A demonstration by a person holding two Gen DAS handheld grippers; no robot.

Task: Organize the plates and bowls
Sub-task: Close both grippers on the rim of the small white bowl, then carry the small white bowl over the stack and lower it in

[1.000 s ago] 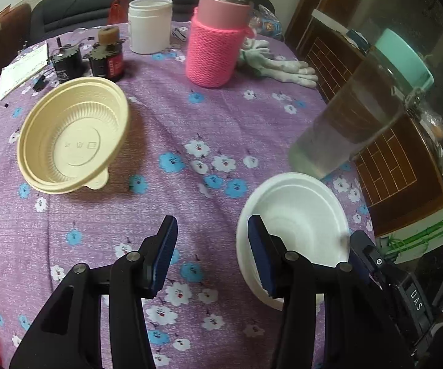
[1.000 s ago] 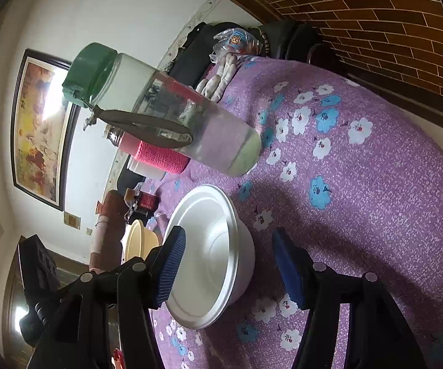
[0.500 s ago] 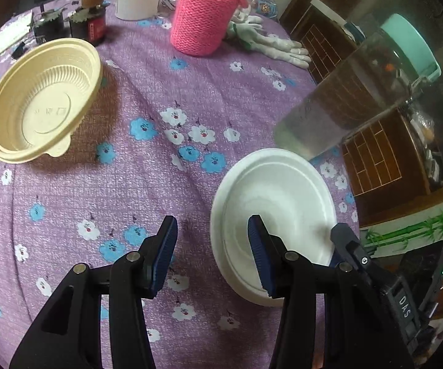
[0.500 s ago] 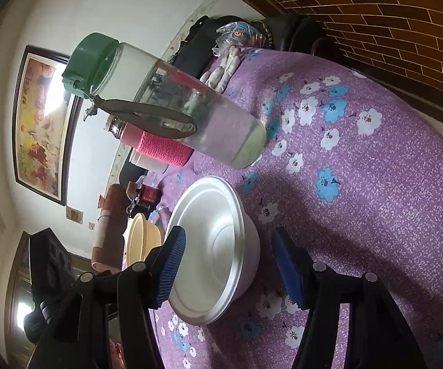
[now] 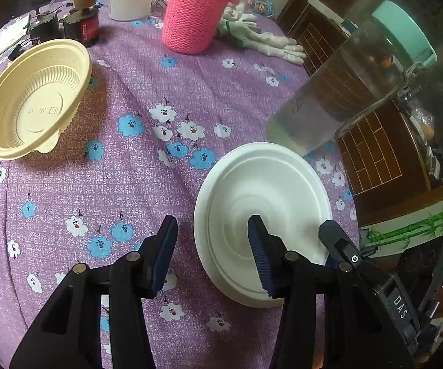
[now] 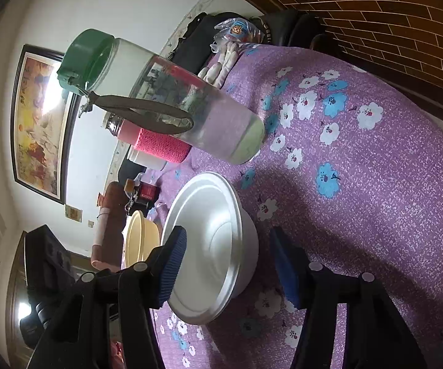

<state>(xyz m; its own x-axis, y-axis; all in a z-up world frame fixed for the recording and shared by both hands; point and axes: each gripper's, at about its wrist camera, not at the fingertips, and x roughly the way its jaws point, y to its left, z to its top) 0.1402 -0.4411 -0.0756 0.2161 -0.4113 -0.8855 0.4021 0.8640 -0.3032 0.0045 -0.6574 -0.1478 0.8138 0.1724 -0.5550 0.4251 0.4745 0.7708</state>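
The right hand-held gripper (image 6: pixel 226 266) straddles the white bowl's (image 6: pixel 218 246) rim, jaws closing, pads not yet touching. The left hand-held gripper (image 5: pixel 212 252) hovers spread over its other edge. A tan bowl (image 5: pixel 33 98) sits well apart on the desk (image 5: pixel 129 184).

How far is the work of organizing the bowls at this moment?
Nothing looks done yet: the white bowl and the yellow bowl sit apart on the cloth. In hand: both tools straddle the white bowl's rim. The right tool is closing with the rim between its jaws, the left tool stands open around it. Left: lifting the white bowl and probably stacking it with the yellow one.
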